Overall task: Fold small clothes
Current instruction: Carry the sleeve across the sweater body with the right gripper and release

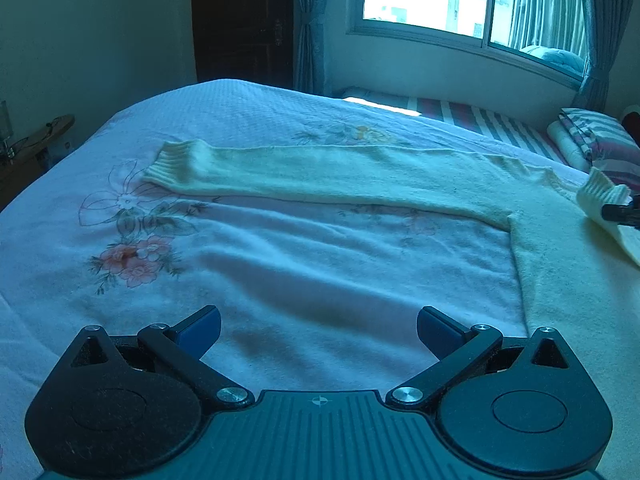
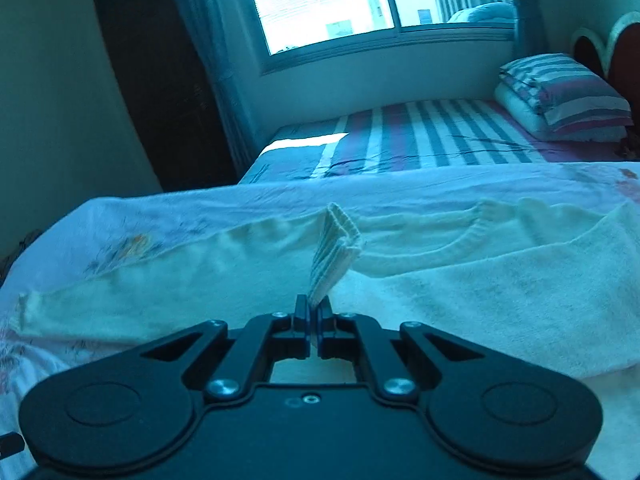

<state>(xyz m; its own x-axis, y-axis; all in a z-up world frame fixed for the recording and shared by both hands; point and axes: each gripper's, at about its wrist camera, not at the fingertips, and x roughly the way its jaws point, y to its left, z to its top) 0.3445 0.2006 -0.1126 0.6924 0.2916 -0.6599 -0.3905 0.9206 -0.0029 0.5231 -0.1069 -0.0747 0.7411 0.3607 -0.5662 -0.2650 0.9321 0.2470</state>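
Note:
A cream knitted sweater [image 1: 560, 264] lies flat on the bed. Its left sleeve [image 1: 304, 176] stretches out to the left and ends in a ribbed cuff [image 1: 172, 164]. My left gripper [image 1: 318, 326] is open and empty, low over the bedspread in front of that sleeve. My right gripper [image 2: 314, 308] is shut on the ribbed cuff [image 2: 336, 252] of the other sleeve and holds it raised over the sweater's body [image 2: 500, 280], near the neckline [image 2: 460, 236]. That gripper and cuff also show at the right edge of the left wrist view [image 1: 602, 196].
The bed has a white floral bedspread [image 1: 280, 264]. A second bed with a striped sheet [image 2: 420, 132] and folded striped bedding [image 2: 568, 96] stands beyond, under a window [image 2: 320, 0]. A dark wardrobe [image 2: 160, 72] is at the left. A small side table [image 1: 36, 144] is far left.

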